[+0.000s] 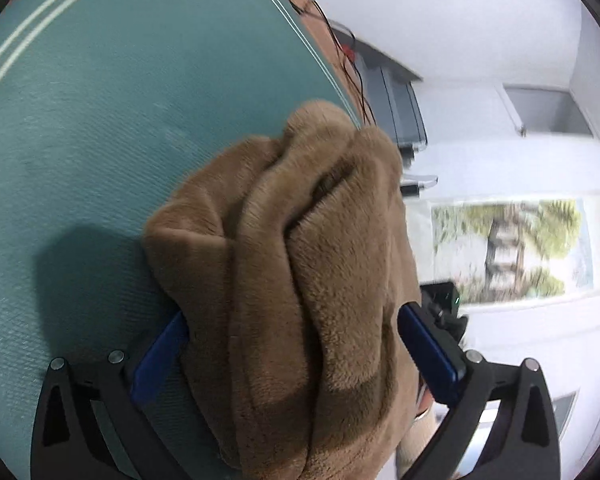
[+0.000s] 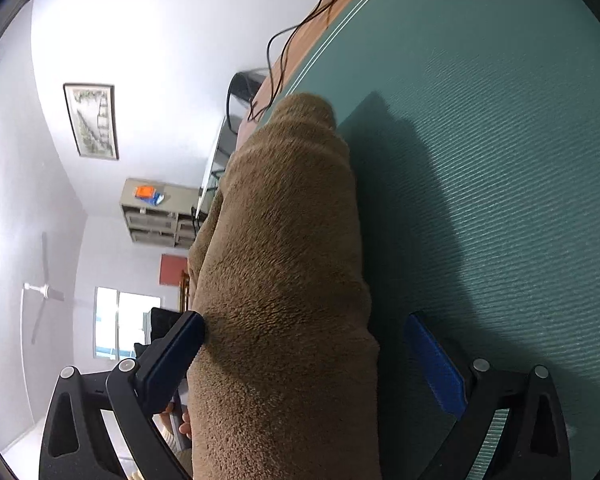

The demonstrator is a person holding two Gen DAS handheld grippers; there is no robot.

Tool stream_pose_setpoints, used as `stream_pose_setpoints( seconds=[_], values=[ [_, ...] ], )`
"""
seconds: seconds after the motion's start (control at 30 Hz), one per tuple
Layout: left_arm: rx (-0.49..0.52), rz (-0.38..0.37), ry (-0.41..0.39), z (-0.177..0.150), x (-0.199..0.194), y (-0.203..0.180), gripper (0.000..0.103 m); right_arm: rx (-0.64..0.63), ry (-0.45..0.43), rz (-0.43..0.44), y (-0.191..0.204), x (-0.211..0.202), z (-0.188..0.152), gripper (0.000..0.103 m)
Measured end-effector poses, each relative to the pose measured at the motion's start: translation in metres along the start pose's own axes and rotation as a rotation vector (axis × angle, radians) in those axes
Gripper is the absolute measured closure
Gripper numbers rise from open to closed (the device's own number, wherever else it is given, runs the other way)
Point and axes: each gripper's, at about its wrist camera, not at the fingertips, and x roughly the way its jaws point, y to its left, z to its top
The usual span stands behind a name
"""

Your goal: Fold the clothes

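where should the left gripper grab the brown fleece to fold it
On the bunched ridge of the brown fleece, coming straight in along the left gripper, whose open fingers already flank it. The folds gather there into one thick roll over the green mat, so probably several layers get caught together.

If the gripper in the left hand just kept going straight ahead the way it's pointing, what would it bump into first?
Most likely the brown fleece garment: it is bunched right between the open fingers of the left gripper and fills the path ahead. Beyond it lies the green mat, though depth is hard to judge.

Plain tan fleece garment (image 1: 300,260), white-striped teal mat (image 1: 80,140)
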Motion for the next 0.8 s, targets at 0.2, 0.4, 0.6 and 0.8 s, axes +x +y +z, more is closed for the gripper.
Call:
stream_pose_setpoints(
  seconds=[0.2, 0.4, 0.6, 0.8],
  values=[
    [0.042, 0.031, 0.064, 0.006, 0.01, -0.008, 0.001, -0.052, 0.083, -0.017, 0.014, 0.023, -0.004, 0.001],
    [0.106, 0.105, 0.114, 0.004, 0.023, -0.021, 0.023, -0.119, 0.114, -0.089, 0.028, 0.037, -0.009, 0.003],
    [0.088, 0.105, 0.098, -0.001, 0.022, -0.023, 0.041, -0.181, 0.068, -0.182, 0.045, 0.031, -0.023, 0.037],
    [0.155, 0.085, 0.082, -0.011, 0.013, -0.056, 0.047, -0.253, -0.052, -0.25, 0.078, -0.001, -0.05, 0.043]
  ],
)
